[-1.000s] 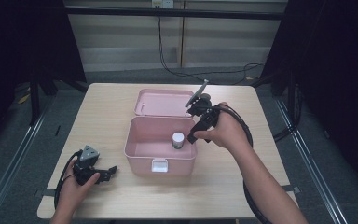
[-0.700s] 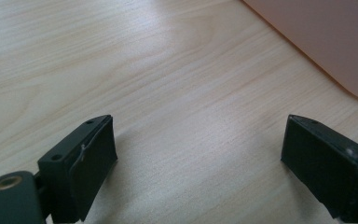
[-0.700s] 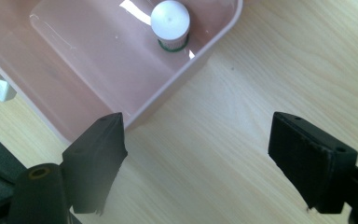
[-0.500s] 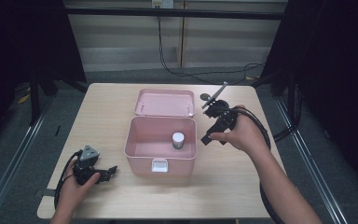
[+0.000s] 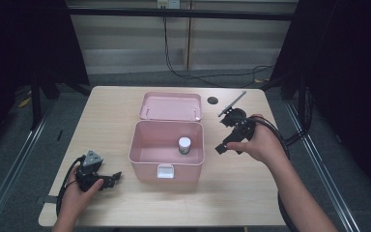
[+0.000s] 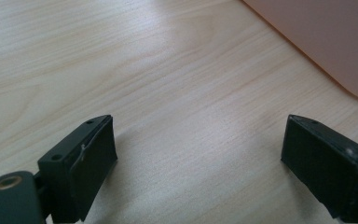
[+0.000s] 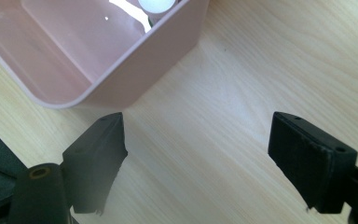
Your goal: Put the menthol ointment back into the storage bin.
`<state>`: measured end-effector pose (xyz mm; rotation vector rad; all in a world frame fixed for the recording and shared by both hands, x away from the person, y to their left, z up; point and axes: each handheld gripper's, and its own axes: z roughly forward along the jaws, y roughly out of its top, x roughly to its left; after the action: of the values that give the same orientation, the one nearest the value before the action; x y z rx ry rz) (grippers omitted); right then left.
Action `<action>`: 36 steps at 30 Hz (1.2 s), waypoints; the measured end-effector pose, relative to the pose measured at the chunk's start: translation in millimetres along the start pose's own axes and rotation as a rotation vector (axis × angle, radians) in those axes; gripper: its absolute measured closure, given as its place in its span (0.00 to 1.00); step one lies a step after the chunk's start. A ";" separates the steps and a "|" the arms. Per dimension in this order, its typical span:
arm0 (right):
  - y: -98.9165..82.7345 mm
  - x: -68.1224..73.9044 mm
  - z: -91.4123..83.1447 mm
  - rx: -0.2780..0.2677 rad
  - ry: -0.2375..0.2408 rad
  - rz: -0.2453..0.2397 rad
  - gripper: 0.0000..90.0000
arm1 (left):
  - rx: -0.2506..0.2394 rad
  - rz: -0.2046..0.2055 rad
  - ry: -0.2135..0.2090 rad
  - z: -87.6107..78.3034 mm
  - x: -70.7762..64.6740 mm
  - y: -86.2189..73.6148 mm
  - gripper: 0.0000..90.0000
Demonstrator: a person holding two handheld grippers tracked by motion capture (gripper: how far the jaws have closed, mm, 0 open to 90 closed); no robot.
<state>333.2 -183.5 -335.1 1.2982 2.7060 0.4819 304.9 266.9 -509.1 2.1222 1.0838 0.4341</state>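
The pink box (image 5: 166, 153) is sitting open near the middle of my surface (image 5: 251, 193), its walls glossy and its corners rounded, a small pale latch (image 5: 165, 170) showing on the front wall facing me. Its lid (image 5: 170, 106) is lying flat just behind it, inner side up, touching the box's back edge. Inside, a small bottle (image 5: 184, 145) with a white cap is standing upright toward the right side of the box's floor. In my right claw's view the box's corner (image 7: 121, 60) is showing, the white cap (image 7: 156, 5) peeking at the top.
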 end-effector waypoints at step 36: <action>-91.5 -25.6 50.4 -0.101 0.080 0.050 0.22 | 0.000 0.002 0.004 -0.2 0.0 -0.1 0.11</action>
<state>292.8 -244.9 -413.6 1.3498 2.6783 0.6807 304.8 267.1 -509.0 2.1231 1.0841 0.4399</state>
